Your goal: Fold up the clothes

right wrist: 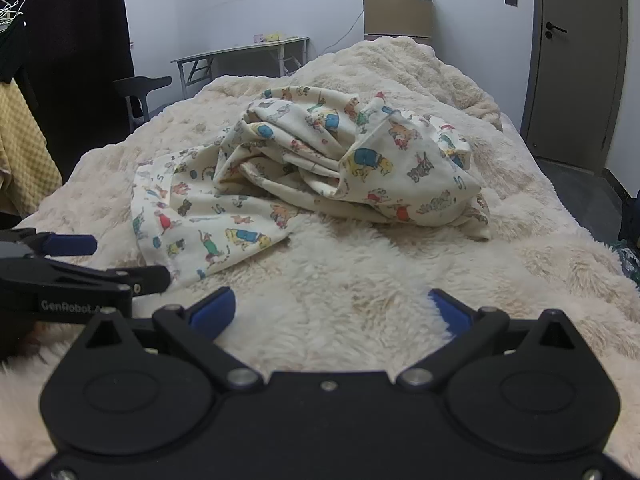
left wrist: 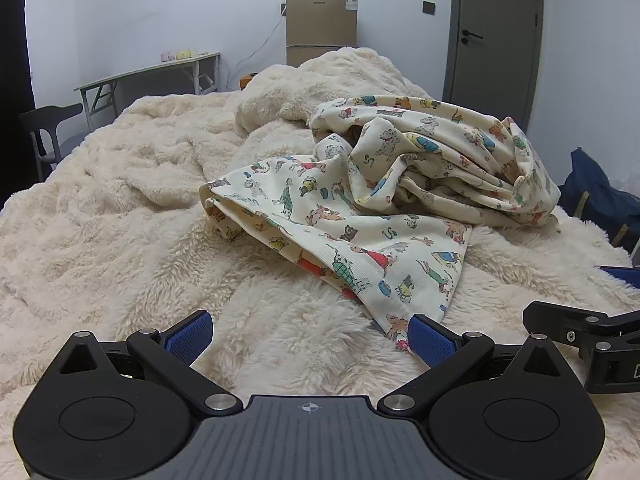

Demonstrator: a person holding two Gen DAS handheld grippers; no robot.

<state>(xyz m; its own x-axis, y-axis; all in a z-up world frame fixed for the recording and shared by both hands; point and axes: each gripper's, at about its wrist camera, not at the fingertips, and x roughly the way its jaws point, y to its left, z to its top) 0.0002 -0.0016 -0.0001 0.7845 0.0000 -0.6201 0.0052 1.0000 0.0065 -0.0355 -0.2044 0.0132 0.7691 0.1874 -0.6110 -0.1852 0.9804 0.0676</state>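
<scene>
A cream garment printed with cartoon animals [left wrist: 400,208] lies crumpled on the bed, one flat flap reaching toward me. My left gripper [left wrist: 310,338] hovers low over the blanket with its blue pads wide open; the flap's near corner [left wrist: 400,332] ends just beside its right pad [left wrist: 430,340], not pinched. My right gripper [right wrist: 332,310] is open too, over bare blanket in front of the garment [right wrist: 320,168], with nothing between its fingers. Each gripper shows in the other's view: the right gripper [left wrist: 572,292] at the right edge, the left gripper [right wrist: 120,260] at the flap's corner.
A fluffy cream blanket [left wrist: 120,200] covers the bed, bunched up behind the garment. Beyond stand a small fridge [left wrist: 320,28], a grey door [left wrist: 496,32], a folding table [left wrist: 148,72] and a chair [left wrist: 48,128]. A dark blue bag [left wrist: 600,196] sits right of the bed; dark clothes [right wrist: 72,40] hang on the left.
</scene>
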